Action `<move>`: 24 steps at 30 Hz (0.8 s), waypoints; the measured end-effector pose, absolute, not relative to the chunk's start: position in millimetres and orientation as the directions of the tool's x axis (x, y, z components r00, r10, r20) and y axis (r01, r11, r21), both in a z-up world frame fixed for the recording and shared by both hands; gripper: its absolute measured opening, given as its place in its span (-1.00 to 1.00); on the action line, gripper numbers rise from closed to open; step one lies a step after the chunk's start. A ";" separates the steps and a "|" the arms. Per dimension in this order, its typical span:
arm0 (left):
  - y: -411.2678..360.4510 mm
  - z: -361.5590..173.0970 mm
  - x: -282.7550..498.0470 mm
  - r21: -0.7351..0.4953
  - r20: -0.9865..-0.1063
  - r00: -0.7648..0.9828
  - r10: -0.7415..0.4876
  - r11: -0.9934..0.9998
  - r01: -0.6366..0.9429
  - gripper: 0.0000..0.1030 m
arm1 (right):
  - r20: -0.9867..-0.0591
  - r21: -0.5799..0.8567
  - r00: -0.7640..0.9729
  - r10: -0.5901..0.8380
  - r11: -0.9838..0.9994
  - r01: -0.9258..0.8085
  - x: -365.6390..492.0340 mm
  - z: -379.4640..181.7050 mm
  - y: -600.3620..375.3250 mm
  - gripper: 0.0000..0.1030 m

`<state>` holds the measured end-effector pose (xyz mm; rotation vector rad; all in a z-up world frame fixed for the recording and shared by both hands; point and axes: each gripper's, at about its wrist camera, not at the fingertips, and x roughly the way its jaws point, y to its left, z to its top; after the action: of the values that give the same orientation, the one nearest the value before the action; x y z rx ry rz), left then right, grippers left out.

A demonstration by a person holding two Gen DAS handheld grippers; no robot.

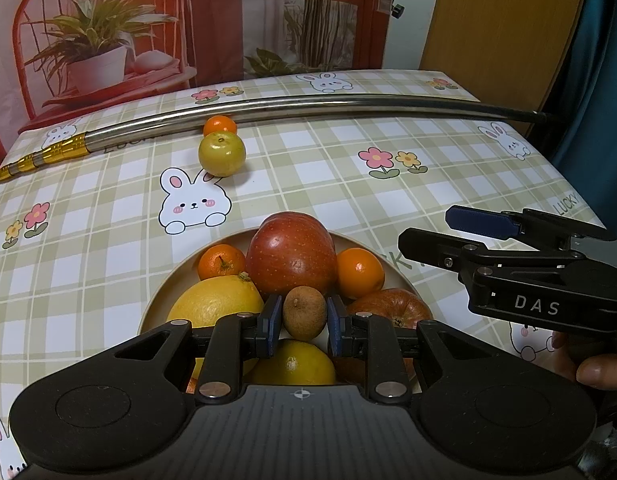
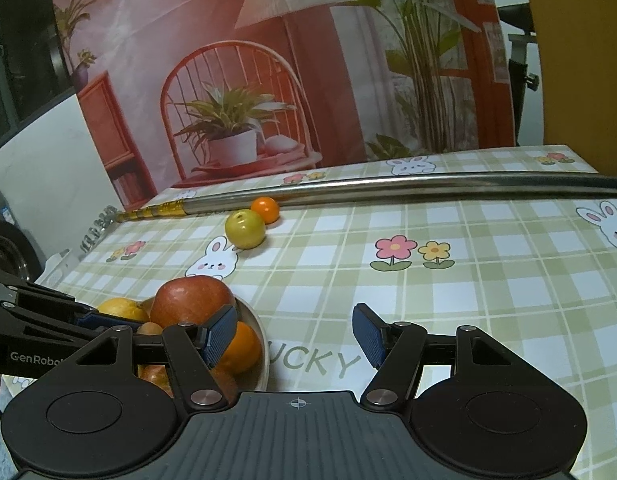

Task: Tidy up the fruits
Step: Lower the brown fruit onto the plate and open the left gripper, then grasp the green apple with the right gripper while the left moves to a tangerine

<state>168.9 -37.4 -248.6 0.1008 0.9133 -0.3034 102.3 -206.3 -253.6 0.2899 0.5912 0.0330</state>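
Left view: we list a green fruit (image 1: 222, 154) and small orange (image 1: 219, 125) upper left; bowl (image 1: 156, 300) of fruit low centre; our left gripper (image 1: 302, 322) clamped on a brown kiwi (image 1: 304, 312). Right gripper (image 2: 294, 338), lower centre of its own view, gapes empty.

right gripper (image 1: 424, 228): "DAS" | left gripper (image 2: 108, 322): "GenRobo", cut off | tablecloth (image 2: 468, 280): "LUCKY"

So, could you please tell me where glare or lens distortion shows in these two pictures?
Left wrist view: the straight metal pole bows into an arc and carries a bright streak; the big red apple shows white highlights. Right wrist view: the pole curves less, and the tablecloth checks bend.
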 end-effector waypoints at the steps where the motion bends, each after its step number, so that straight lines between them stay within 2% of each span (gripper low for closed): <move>1: -37.2 -248.6 168.7 -0.044 -0.791 0.572 -0.216 0.953 0.300 -0.50 | -0.545 0.280 0.831 0.113 0.959 0.053 102.4 -253.9 -207.1 0.18; 14: -34.5 -239.9 160.3 -0.045 -0.760 0.609 -0.229 0.952 0.303 -0.47 | -0.543 0.280 0.832 0.111 0.958 0.056 102.3 -255.3 -208.4 0.18; 24: 2.2 -210.3 151.3 -0.080 -0.694 0.691 -0.203 0.975 0.206 -0.47 | -0.539 0.285 0.835 0.109 0.957 0.059 101.3 -254.3 -210.8 0.18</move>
<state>151.3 2.2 -210.3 0.0042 0.7746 -0.2290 101.3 -210.8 -254.3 0.2977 0.5843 0.0273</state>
